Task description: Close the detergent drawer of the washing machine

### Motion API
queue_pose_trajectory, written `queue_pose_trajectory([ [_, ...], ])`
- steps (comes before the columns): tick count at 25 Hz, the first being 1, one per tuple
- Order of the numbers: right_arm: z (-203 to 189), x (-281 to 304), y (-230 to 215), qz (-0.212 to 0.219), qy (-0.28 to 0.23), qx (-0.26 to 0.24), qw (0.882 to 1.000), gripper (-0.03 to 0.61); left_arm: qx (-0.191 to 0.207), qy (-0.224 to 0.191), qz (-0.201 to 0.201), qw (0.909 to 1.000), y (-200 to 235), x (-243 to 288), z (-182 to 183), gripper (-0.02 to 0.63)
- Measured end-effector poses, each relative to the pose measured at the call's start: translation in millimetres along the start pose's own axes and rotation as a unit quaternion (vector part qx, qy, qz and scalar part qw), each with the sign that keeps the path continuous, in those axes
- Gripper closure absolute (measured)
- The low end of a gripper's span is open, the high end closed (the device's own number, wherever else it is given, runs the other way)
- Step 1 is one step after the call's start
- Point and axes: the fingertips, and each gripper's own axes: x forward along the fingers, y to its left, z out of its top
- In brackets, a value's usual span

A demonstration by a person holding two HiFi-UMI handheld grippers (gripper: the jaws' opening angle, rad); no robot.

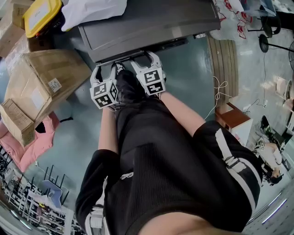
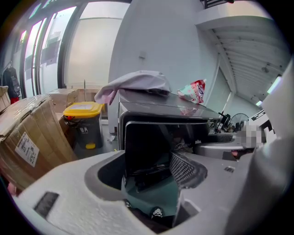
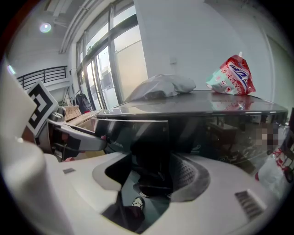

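Teal floor (image 1: 193, 69), washing machine (image 1: 147, 23) before left gripper (image 1: 108, 67), right gripper (image 1: 144, 58), fingers (image 2: 69, 193) parted

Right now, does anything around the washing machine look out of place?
A crumpled white cloth and a red pouch lie on top of the washing machine, and a pink cloth lies on the floor beside the cardboard boxes. The detergent drawer appears to stick out at the front.

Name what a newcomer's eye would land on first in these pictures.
The dark washing machine looms ahead in every view, with a white cloth and a red pouch on its top. The left tongs and right tongs, both open, hang side by side before its front; a yellow-lidded bin stands to its left.
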Motion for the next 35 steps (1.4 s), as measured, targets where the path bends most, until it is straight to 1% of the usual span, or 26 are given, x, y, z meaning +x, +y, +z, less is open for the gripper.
queue_pose_trajectory([
  [5, 2, -1, -1, -0.003, -0.010, 0.002, 1.000, 0.328, -0.011, -0.008, 0.013, 0.9998, 0, 0, 0, 0.311],
  [6, 3, -2, 0, -0.004, -0.014, 0.005, 1.000, 0.315, -0.014, -0.009, 0.016, 0.9997, 0, -1, 1, 0.311],
  [7, 4, -3, 1, -0.005, -0.019, 0.008, 1.000, 0.280, -0.017, -0.011, 0.017, 0.9996, -1, -2, 1, 0.307],
  [11, 8, -8, 3, -0.017, -0.026, 0.013, 0.999, 0.273, -0.035, -0.023, 0.018, 0.9990, -7, -6, 5, 0.264],
  [14, 8, -11, 3, -0.033, -0.022, 0.015, 0.999, 0.296, -0.032, -0.032, 0.030, 0.9985, -7, -10, 11, 0.264],
  [17, 7, -11, 2, -0.044, -0.017, 0.016, 0.999, 0.325, -0.039, -0.032, 0.041, 0.9979, -7, -12, 13, 0.260],
  [22, 8, -10, 0, -0.054, -0.013, 0.015, 0.998, 0.340, -0.044, -0.031, 0.049, 0.9973, -7, -12, 13, 0.260],
  [28, 9, -9, 0, -0.060, -0.013, 0.022, 0.998, 0.336, -0.047, -0.025, 0.047, 0.9975, -7, -11, 15, 0.259],
  [35, 10, -7, -1, -0.056, -0.004, 0.021, 0.998, 0.334, -0.049, -0.017, 0.045, 0.9977, -7, -10, 16, 0.259],
])
